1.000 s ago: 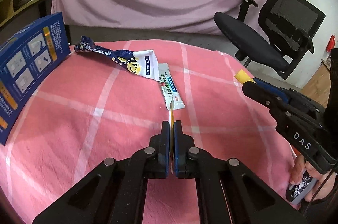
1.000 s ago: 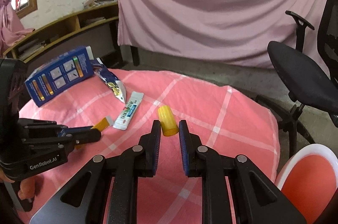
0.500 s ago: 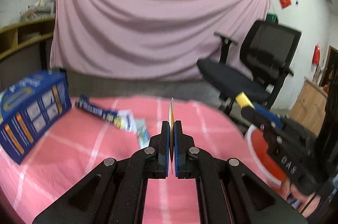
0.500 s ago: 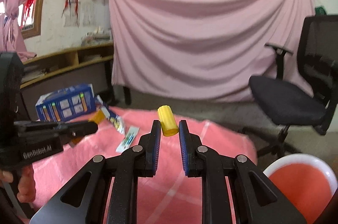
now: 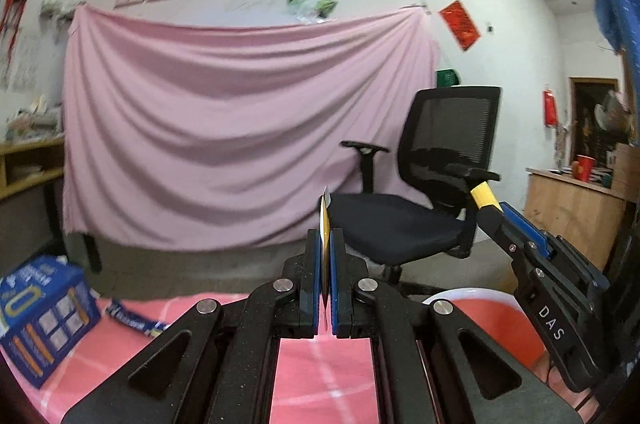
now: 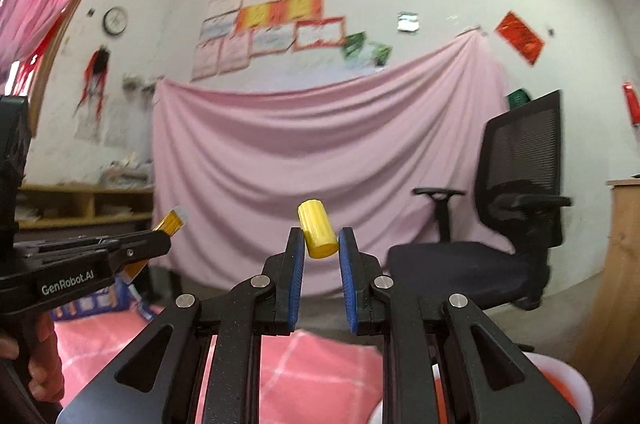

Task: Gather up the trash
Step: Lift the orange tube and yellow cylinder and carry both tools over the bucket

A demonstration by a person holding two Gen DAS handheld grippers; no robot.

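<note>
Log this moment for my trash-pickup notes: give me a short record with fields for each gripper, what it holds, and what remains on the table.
left gripper: shut on thin flat yellow wrapper, standing on edge between the pads
right gripper: shut on small ribbed yellow plastic cap
table surface: pink checked cloth
left on table: blue printed cardboard box; blue crumpled snack wrapper
bin: white-rimmed red bin, low on the right

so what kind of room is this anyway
Probably a makeshift office or workroom, not a home kitchen: a black mesh office chair, a pink sheet hung across the wall as a backdrop, framed certificates above it, and open wooden shelving holding papers.
</note>
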